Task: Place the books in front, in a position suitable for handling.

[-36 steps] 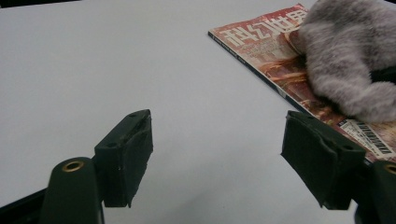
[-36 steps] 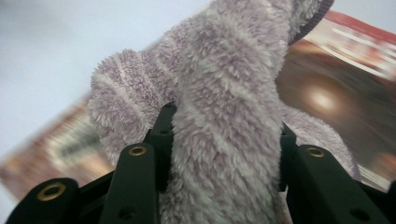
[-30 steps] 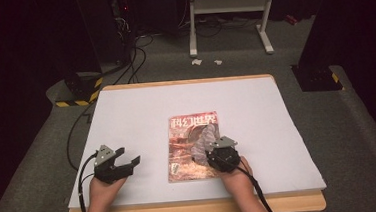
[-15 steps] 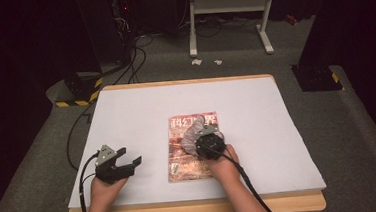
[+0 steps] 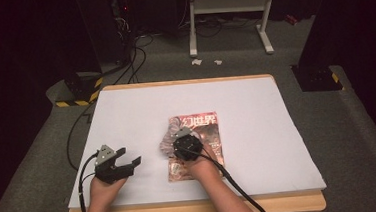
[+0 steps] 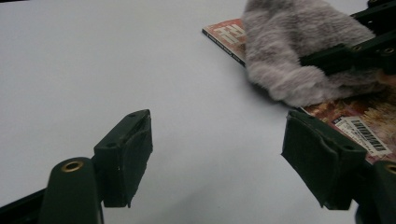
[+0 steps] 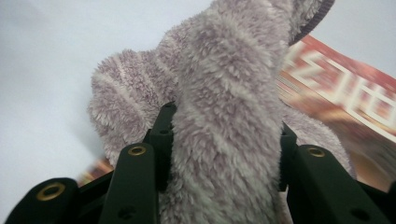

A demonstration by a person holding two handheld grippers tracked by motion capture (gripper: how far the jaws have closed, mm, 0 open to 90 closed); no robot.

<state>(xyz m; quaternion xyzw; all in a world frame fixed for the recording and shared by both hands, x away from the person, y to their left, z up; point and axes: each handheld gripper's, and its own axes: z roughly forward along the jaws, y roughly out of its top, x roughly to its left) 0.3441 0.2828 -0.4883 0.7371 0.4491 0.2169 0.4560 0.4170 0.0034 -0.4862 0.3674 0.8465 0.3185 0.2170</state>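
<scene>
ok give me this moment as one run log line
right tongs: shut on fuzzy grey cloth | cloth: over magazine | left tongs: open, empty, on white table

Fluffy cloth (image 5: 169,140) on the magazine's (image 5: 209,130) left edge, magazine on the table (image 5: 126,115), right of centre.

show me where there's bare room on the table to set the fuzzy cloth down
Bare sheet lies right of the magazine, across the far half, and between the magazine and the left gripper. Crowded only where the right gripper holds the grey cloth on the magazine.

Metal stand (image 5: 229,13), cables (image 5: 137,49) on floor beyond table (image 5: 126,110).
</scene>
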